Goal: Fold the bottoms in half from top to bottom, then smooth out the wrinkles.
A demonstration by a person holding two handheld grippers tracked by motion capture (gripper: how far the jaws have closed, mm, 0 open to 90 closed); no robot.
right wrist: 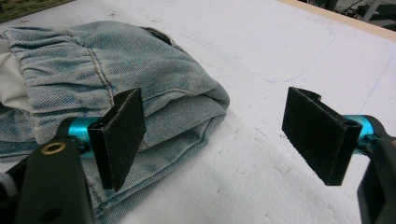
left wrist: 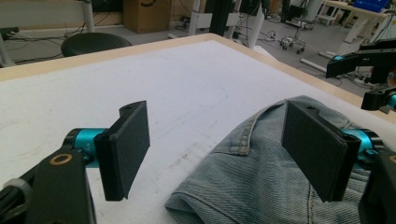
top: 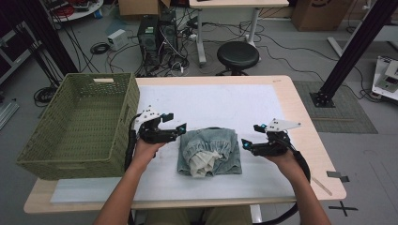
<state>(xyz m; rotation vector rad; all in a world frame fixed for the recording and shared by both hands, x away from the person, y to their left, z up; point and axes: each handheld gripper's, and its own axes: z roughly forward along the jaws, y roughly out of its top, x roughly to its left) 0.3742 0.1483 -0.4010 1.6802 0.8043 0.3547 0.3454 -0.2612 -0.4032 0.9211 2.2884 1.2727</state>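
Note:
A folded pair of light blue jeans (top: 210, 152) lies in the middle of the white mat, with its pale inner lining showing at the front. My left gripper (top: 175, 122) hovers just off the left edge of the jeans (left wrist: 261, 172), jaws wide apart and empty. On the other side, my right gripper (top: 252, 136) stands open near the right edge of the jeans (right wrist: 140, 84), nothing between its pads. The right gripper (left wrist: 369, 74) also appears far off in the left gripper view.
A green woven basket (top: 82, 124) stands on the table's left end, close to my left hand. The white mat (top: 220, 101) covers most of the wooden table (top: 305, 126). A black stool (top: 237, 55) and computer towers (top: 157, 35) sit on the floor beyond.

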